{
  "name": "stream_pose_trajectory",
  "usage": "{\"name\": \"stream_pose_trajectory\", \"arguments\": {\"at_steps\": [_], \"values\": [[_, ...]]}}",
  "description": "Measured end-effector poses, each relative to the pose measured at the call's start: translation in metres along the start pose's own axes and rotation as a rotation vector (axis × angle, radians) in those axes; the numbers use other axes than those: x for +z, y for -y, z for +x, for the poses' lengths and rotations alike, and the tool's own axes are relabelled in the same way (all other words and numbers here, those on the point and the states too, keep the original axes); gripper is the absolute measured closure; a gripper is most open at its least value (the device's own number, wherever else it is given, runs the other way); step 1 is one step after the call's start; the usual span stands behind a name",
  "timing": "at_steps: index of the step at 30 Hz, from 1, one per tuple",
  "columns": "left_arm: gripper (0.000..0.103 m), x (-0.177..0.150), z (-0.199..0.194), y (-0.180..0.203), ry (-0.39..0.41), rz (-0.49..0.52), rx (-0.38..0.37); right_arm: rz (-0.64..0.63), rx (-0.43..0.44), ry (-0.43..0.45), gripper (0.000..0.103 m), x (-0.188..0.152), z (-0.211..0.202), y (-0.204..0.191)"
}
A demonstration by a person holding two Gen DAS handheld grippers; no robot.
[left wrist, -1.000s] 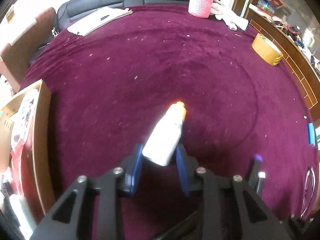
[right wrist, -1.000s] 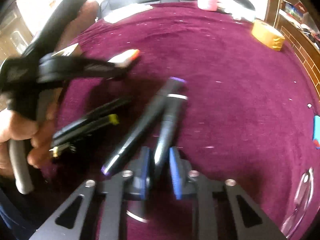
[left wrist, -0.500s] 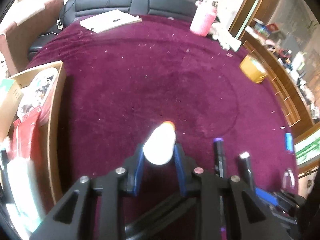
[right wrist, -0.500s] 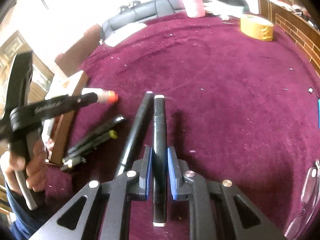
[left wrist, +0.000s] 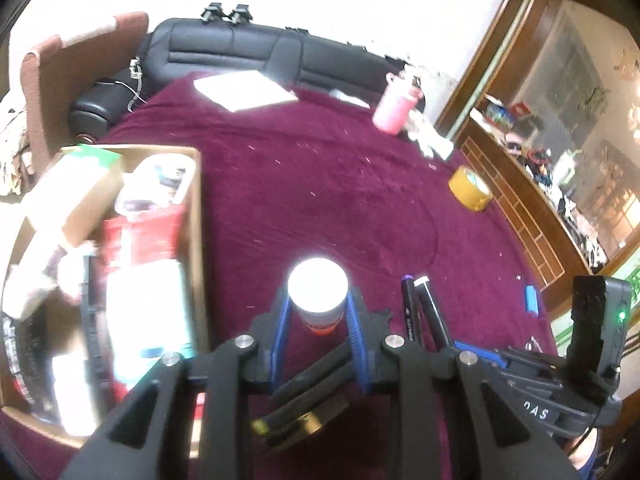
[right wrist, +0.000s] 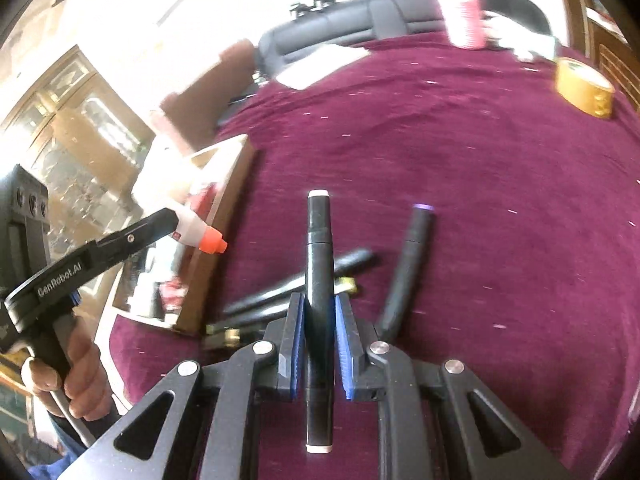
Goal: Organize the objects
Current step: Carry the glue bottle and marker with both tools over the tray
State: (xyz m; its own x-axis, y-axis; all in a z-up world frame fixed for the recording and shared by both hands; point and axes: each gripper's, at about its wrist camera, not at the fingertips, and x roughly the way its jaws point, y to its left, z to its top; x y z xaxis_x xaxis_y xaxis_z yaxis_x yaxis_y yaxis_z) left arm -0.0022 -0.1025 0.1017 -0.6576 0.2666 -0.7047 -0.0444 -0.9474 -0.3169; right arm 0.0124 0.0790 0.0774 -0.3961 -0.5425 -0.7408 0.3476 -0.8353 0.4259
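A white glue bottle (left wrist: 318,288) with an orange cap hangs cap-down over the maroon cloth, and my left gripper (left wrist: 318,314) is shut on it. Seen from the right wrist, that bottle (right wrist: 192,234) and the left gripper (right wrist: 170,220) hover beside the open box (right wrist: 236,184). My right gripper (right wrist: 319,306) is shut on a black marker (right wrist: 319,248) with white ends, held above the cloth. A purple-tipped marker (right wrist: 408,264) and several dark pens (right wrist: 296,284) lie on the cloth beneath. The box (left wrist: 197,240) is full of packets.
A roll of tan tape (left wrist: 470,194), a pink cup (left wrist: 394,110) and white papers (left wrist: 246,90) sit toward the far side. A small blue object (left wrist: 531,299) lies at the right. A black sofa (left wrist: 260,52) and a wooden cabinet border the cloth.
The left gripper rose and swung toward the box, tipping the glue bottle cap-down. The right gripper lifted the black marker off the cloth, away from the purple-tipped one.
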Motion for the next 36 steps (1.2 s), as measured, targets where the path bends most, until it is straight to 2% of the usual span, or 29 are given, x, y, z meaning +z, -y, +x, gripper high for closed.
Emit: {"name": "stream_pose_trajectory", "arguments": {"at_steps": [6, 13, 16, 23, 29, 33, 36], "values": [[0.077, -0.007, -0.040, -0.045, 0.066, -0.053, 0.049, -0.067, 0.065, -0.037, 0.086, 0.013, 0.022, -0.054], [0.076, -0.019, -0.068, -0.107, 0.092, -0.151, 0.129, -0.138, 0.142, -0.091, 0.086, 0.022, 0.063, -0.121], [0.076, -0.022, -0.073, -0.123, 0.096, -0.175, 0.133, -0.137, 0.159, -0.120, 0.086, 0.025, 0.082, -0.139], [0.076, -0.024, -0.069, -0.138, 0.093, -0.196, 0.110, -0.106, 0.123, -0.137, 0.086, 0.032, 0.119, -0.147], [0.076, -0.022, -0.066, -0.144, 0.068, -0.202, 0.042, -0.108, 0.083, -0.119, 0.086, 0.040, 0.138, -0.149], [0.076, -0.009, -0.055, -0.153, 0.043, -0.215, 0.040, -0.094, 0.097, -0.110, 0.086, 0.045, 0.146, -0.147], [0.076, 0.004, -0.044, -0.155, 0.038, -0.200, 0.102, -0.106, 0.101, -0.101, 0.085, 0.047, 0.146, -0.147]]}}
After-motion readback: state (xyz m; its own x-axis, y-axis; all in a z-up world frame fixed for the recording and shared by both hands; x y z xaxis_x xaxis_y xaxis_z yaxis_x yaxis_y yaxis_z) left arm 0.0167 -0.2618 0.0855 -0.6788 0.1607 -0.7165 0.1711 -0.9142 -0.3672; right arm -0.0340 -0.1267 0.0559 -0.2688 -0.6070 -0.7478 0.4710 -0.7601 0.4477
